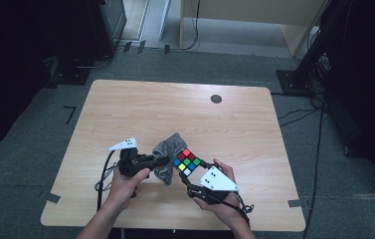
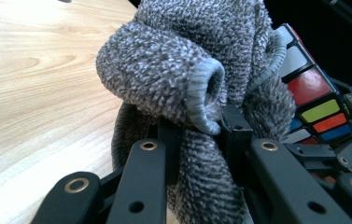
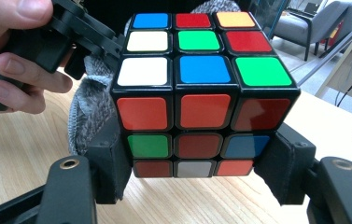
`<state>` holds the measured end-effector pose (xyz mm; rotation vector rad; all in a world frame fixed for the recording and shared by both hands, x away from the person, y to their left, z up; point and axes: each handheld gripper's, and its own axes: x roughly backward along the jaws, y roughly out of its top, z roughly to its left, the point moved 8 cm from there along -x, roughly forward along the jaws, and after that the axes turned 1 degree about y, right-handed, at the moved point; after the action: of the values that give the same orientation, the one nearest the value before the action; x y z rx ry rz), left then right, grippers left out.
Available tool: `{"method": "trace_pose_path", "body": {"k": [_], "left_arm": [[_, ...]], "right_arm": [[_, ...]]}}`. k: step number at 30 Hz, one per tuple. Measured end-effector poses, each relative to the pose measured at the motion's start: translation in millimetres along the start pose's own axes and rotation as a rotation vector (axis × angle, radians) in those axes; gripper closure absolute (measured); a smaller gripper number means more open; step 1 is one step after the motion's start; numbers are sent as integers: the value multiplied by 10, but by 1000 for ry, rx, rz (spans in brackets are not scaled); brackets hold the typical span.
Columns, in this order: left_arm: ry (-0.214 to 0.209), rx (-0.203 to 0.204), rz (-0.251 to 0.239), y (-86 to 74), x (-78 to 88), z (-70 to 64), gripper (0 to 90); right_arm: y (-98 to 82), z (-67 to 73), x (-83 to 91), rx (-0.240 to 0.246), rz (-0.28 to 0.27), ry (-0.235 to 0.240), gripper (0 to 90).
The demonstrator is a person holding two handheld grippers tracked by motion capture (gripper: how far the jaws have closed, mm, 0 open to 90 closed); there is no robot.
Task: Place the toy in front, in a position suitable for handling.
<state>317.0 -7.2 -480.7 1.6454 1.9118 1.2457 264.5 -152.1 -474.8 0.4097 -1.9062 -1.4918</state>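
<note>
Jaws of the left gripper (image 2: 200, 140) pinch a bunched grey cloth (image 2: 187, 79), pressed close on its folds, while the right gripper (image 3: 192, 172) clamps a scrambled puzzle cube (image 3: 197, 88) between its pads, jaws spread to the cube's width. Both are held just above the wooden table (image 1: 140, 104) near its front edge, the cloth touching the cube's side

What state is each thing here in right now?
Left gripper: shut on the grey cloth.
Grey cloth: bunched up, pinched, beside the cube.
Right gripper: shut on the puzzle cube.
Puzzle cube: scrambled, held at its lower sides.
Table: bare wood.
</note>
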Motion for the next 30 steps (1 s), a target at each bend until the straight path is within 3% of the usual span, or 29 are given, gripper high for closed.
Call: {"method": "trace_pose_path", "body": {"k": [3, 4, 8, 10, 11, 12, 15, 17, 19, 21, 23, 24, 27, 28, 30], "left_arm": [[-78, 4, -55, 89, 83, -78, 751], [-86, 5, -61, 101, 98, -81, 749], [-36, -3, -12, 10, 14, -9, 748], [9, -29, 10, -31, -22, 33, 747], [25, -45, 16, -42, -27, 51, 748], [30, -65, 19, -50, -26, 59, 748], [21, -160, 9, -75, -31, 10, 752], [10, -272, 25, -124, -78, -63, 753], [-3, -368, 58, -198, -143, -160, 753], [-29, -441, 50, -243, -192, -288, 752], [-5, -503, 55, -276, -245, -350, 751], [38, -547, 60, -293, -266, -343, 752], [32, -576, 17, -255, -212, -380, 754], [49, -618, -23, -202, -153, -414, 755], [45, -640, -49, -177, -128, -457, 758]], "right_arm": [[-21, -15, -8, -14, 7, -2, 347], [-33, -24, -20, -13, 14, -7, 347], [-15, 12, -18, -2, 5, 2, 347], [22, 15, 10, 19, 0, -8, 347], [36, 4, 27, 13, -3, -15, 347], [113, -47, 86, -26, -48, -18, 347], [191, -100, 148, -78, -89, -15, 347], [244, -133, 185, -100, -111, -23, 347], [267, -131, 199, -119, -107, -23, 347], [240, -112, 149, -156, -66, -36, 347], [230, -90, 129, -169, -60, -26, 347], [227, -30, 106, -187, -55, 1, 347], [226, -30, 85, -177, -36, -28, 347], [222, -67, 91, -205, -41, -34, 347], [208, -159, 118, -252, -43, -52, 347]]}}
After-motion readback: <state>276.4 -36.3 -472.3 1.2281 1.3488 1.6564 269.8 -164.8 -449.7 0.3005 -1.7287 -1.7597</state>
